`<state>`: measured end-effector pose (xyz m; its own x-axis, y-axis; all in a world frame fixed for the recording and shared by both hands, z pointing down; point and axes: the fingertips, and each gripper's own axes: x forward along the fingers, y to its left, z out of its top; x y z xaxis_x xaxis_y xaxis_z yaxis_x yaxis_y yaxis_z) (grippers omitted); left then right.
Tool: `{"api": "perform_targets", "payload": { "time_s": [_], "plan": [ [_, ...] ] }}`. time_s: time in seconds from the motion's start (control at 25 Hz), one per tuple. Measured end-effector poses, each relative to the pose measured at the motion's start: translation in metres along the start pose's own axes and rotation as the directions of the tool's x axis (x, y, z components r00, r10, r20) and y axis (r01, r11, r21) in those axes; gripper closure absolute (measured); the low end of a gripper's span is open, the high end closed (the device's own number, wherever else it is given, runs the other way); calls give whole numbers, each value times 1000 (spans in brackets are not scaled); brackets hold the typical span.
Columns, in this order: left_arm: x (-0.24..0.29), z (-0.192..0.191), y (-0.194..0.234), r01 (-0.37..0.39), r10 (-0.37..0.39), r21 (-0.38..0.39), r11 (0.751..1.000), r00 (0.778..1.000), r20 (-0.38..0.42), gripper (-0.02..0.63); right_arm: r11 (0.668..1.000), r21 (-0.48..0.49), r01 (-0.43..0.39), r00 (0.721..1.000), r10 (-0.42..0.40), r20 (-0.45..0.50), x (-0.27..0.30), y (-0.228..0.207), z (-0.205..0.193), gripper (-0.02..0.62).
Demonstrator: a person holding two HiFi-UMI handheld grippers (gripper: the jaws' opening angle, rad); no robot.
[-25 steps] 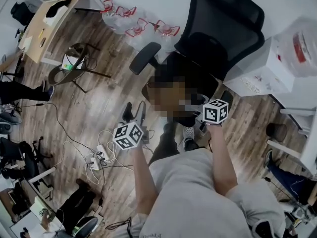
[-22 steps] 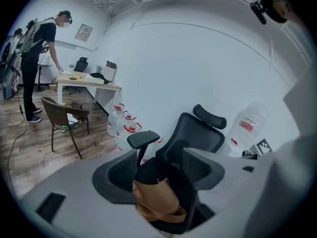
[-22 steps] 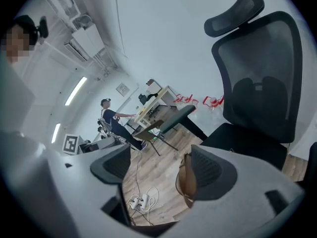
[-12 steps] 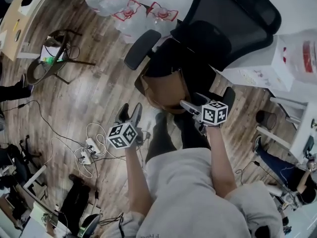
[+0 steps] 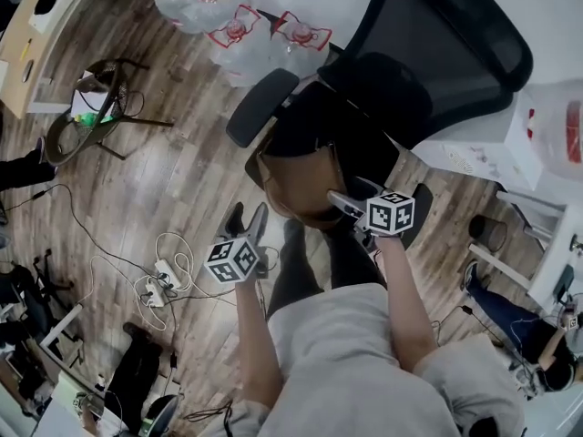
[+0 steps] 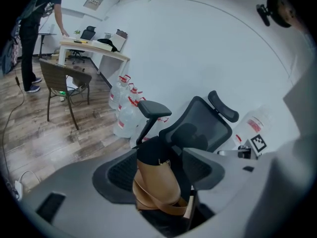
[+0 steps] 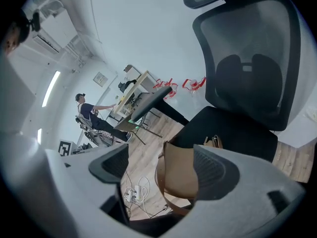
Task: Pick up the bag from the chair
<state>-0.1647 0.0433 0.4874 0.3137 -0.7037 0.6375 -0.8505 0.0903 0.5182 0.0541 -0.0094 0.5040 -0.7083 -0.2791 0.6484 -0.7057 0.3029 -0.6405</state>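
The brown bag (image 5: 299, 185) stands on the seat of the black chair (image 5: 414, 71). The left gripper (image 5: 248, 218) and right gripper (image 5: 353, 195) hover near it, jaws spread, nothing pinched; the right's have just been opening.

bag (image 5: 301, 185) on chair (image 5: 428, 53) seat, at its near edge | left gripper (image 5: 248, 221) near-left of bag | right gripper (image 5: 353, 197) just right of bag | water jugs (image 5: 237, 30) far-left behind chair | power strip (image 5: 157, 280) on floor, left of left gripper
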Motion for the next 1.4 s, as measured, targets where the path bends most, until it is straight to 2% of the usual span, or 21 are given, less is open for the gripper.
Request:
{"api": "perform_targets", "payload": {
  "time_s": [0.16, 0.4, 0.6, 0.76, 0.92, 1.04, 1.2, 1.4],
  "plan": [
    [9, -19, 8, -19, 18, -28, 999, 1000, -25, 327, 1000, 12, 3, 999, -3, -40, 14, -15, -12, 184],
    [37, -51, 44, -56, 52, -74, 996, 997, -61, 327, 998, 59, 14, 996, -9, -86, 51, -45, -43, 184],
    [74, -79, 59, -48, 41, -62, 997, 993, -107, 324, 987, 159, 33, 998, -23, -60, 71, -83, -61, 184],
    [102, -90, 82, -54, 43, -107, 993, 994, -104, 311, 968, 242, 67, 998, -62, -32, 90, -111, -72, 181],
    [129, -97, 94, -62, 49, -121, 991, 993, -109, 301, 969, 232, 91, 995, -79, -58, 108, -132, -82, 173],
    [144, -109, 105, -66, 45, -135, 989, 988, -149, 290, 967, 240, 88, 994, -71, -78, 122, -141, -91, 172],
    [164, -123, 103, -27, -11, -185, 982, 979, -203, 269, 963, 259, 74, 993, -48, -106, 136, -146, -101, 172],
    [184, -130, 98, -20, -17, -136, 991, 963, -269, 259, 962, 248, 114, 988, -83, -132, 148, -155, -112, 170]
  ]
}}
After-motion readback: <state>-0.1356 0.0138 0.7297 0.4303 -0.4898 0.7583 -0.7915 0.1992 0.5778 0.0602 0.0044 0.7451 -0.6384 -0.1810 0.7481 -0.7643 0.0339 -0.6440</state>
